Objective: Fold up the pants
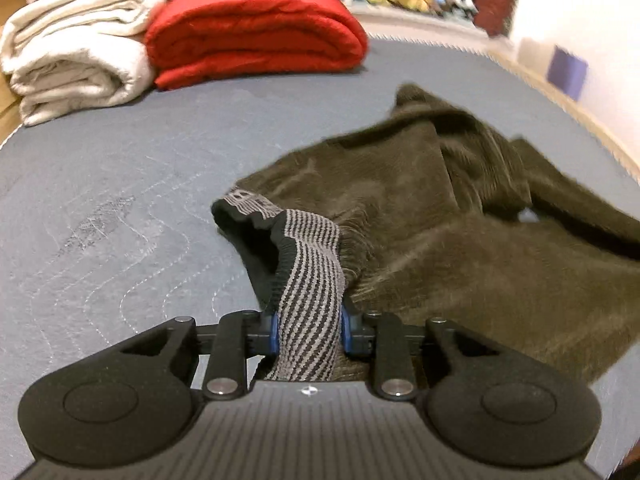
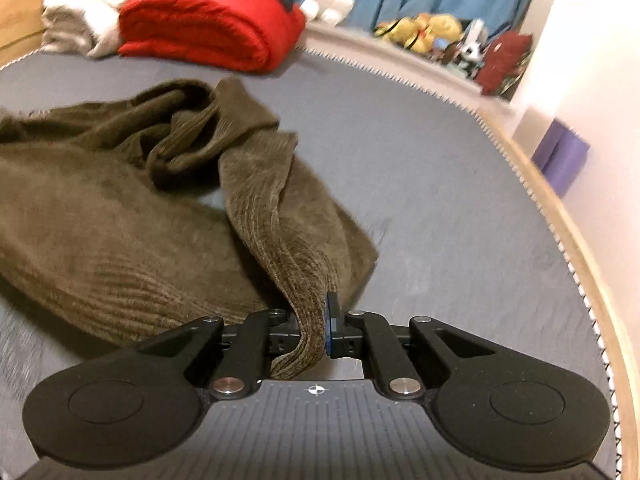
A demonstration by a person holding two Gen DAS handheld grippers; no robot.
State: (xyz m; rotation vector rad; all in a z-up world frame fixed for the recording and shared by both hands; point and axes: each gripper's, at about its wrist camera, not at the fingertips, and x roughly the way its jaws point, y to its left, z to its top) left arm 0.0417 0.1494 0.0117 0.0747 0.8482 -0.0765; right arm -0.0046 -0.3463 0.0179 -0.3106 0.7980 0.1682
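Olive-brown corduroy pants (image 1: 432, 216) lie crumpled on a grey quilted bed (image 1: 120, 200). Their waistband (image 1: 312, 264) has a grey and black striped elastic lining. My left gripper (image 1: 308, 328) is shut on that waistband, which rises from the bed into the jaws. In the right wrist view the pants (image 2: 100, 216) spread to the left, with a bunched fold in the middle. My right gripper (image 2: 314, 332) is shut on a corduroy edge (image 2: 292, 248) of the pants that runs up from the heap into the jaws.
A folded red blanket (image 1: 256, 32) and folded cream blankets (image 1: 76, 52) are stacked at the far left of the bed. Soft toys (image 2: 432, 30) sit on a ledge beyond. A wall with a purple box (image 2: 560, 156) runs along the bed's right edge (image 2: 568, 240).
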